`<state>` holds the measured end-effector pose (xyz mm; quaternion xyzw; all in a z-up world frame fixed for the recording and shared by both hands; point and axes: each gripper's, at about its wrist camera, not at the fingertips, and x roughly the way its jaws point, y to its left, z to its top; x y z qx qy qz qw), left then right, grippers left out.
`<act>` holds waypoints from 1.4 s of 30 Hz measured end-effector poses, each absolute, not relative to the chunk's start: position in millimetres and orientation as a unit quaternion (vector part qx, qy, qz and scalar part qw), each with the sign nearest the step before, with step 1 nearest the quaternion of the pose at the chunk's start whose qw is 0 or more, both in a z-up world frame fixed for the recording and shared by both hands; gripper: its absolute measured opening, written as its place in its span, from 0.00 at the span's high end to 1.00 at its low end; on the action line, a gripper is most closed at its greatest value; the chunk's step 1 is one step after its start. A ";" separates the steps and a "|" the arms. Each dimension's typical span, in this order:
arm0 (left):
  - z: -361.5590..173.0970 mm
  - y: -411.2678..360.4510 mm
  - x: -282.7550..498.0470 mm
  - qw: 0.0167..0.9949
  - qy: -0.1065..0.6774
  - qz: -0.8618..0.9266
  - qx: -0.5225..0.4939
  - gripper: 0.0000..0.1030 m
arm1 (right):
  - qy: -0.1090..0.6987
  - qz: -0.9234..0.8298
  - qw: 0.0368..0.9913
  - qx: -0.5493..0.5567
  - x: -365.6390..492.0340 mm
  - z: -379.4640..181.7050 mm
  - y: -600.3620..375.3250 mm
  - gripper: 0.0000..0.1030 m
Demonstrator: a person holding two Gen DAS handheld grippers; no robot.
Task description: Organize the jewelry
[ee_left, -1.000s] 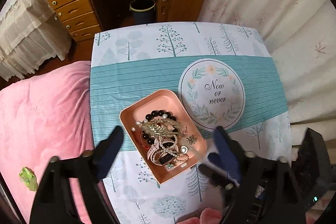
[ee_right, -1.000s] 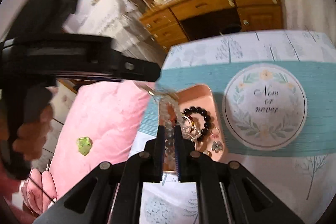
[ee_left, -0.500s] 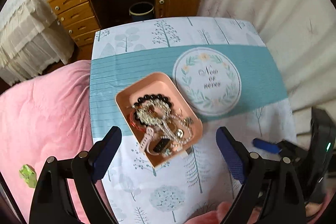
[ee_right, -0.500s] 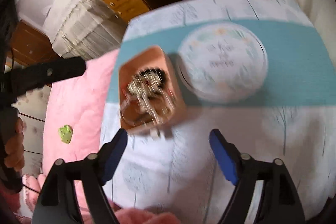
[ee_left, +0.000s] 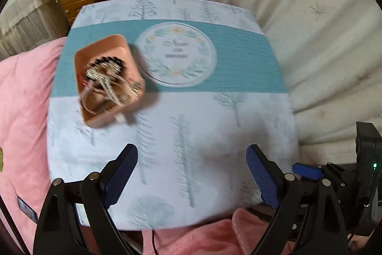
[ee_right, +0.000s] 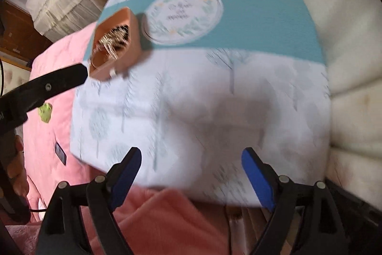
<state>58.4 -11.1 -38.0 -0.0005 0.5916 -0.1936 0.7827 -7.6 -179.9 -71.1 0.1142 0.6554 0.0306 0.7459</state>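
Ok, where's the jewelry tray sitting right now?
In the left wrist view the pink tray sits on the left part of the tablecloth, straddling the teal stripe's lower edge, just left of the round "Now or never" mat.

Motion blur smears the jewelry (ee_left: pixel 108 78) in the pink tray (ee_left: pixel 100 49), so single pieces cannot be told. The lettering on the round plate (ee_left: pixel 177 55) is unreadable.

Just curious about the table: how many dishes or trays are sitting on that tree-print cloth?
2: a pink tray heaped with jewelry at the left, and a round floral plate right beside it on the teal band.
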 end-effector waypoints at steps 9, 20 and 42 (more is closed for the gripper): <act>-13.0 -46.2 -2.7 0.798 0.577 -0.177 -0.011 0.01 | 0.611 0.031 0.780 0.129 -49.6 -20.5 -208.6 0.16; 13.9 -32.3 -37.0 0.846 0.523 -0.102 -0.014 0.01 | 0.528 -0.001 0.846 0.070 -74.3 19.6 -196.5 0.00; 18.9 -8.5 -41.3 0.852 0.520 -0.061 0.008 0.01 | 0.499 -0.019 0.856 0.130 -81.9 23.2 -200.7 0.00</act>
